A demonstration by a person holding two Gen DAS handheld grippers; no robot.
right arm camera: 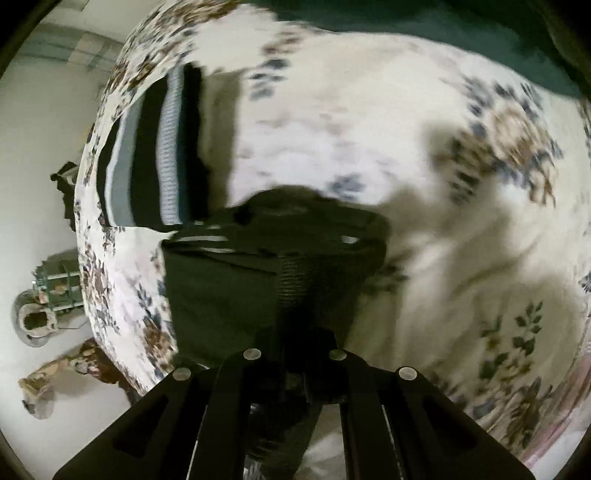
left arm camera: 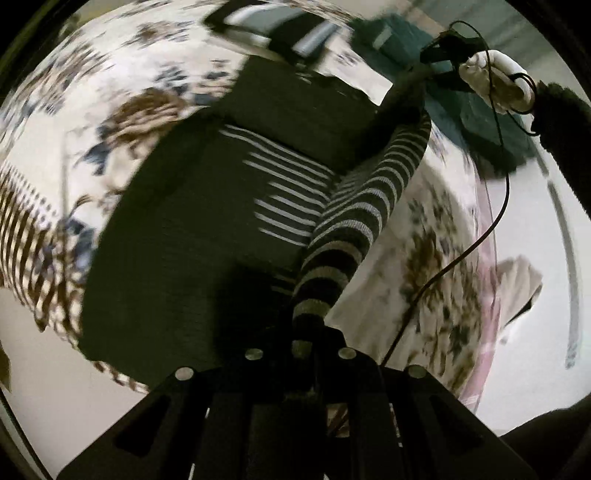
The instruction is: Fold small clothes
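A dark green sweater (left arm camera: pixel 177 236) with thin white stripes lies on the floral bedsheet (left arm camera: pixel 122 74). My left gripper (left arm camera: pixel 301 343) is shut on the end of its striped sleeve (left arm camera: pixel 362 214), which stretches up and right to my right gripper (left arm camera: pixel 439 51), held by a gloved hand. In the right wrist view my right gripper (right arm camera: pixel 295 332) is shut on dark ribbed fabric of the sweater (right arm camera: pixel 280 251), bunched over the sheet (right arm camera: pixel 369 147). Both views are motion-blurred.
A folded black, grey and white striped garment (right arm camera: pixel 155 158) lies at the bed's edge, also in the left wrist view (left arm camera: pixel 273 26). A teal cloth (left arm camera: pixel 480 110) lies at the far side. A brown striped cloth (left arm camera: pixel 26 229) is at left. Floor and clutter (right arm camera: pixel 44 310) lie beyond the bed.
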